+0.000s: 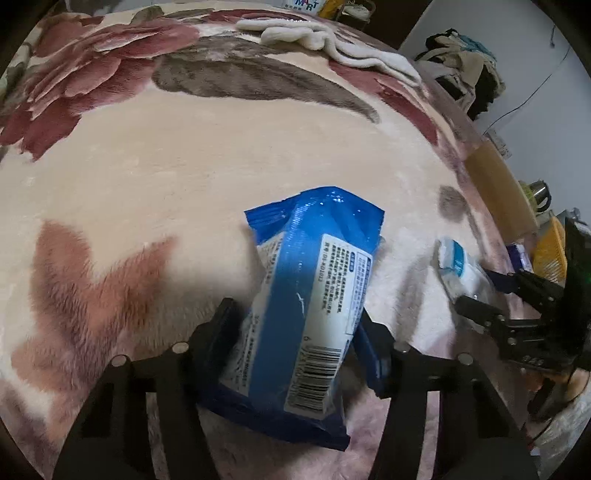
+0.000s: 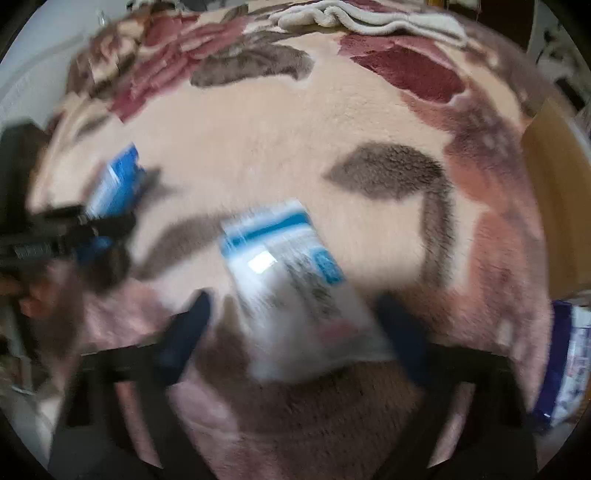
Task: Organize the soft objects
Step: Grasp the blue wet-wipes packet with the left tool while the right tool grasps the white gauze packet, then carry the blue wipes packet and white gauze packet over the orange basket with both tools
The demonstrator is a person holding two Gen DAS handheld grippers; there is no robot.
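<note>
Covering pretty much everything is a floral fleece blanket [image 1: 184, 166], with a white towel [image 1: 332, 40] bunched at its far edge. Mid-blanket, the left gripper [image 1: 295, 328] has its jaws pinched onto a blue wipes pack [image 1: 314, 277]. Just right of that pack, the right gripper [image 2: 295, 325] straddles a smaller white-and-blue tissue pack [image 2: 295, 288]; too blurry to tell if it's actually squeezing.

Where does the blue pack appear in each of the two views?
Left wrist view: blue pack at lower centre, between the left gripper's fingers.
Right wrist view: blue pack, blurred, at the left edge.
Shared landmark: the white towel at the blanket's far edge.
</note>
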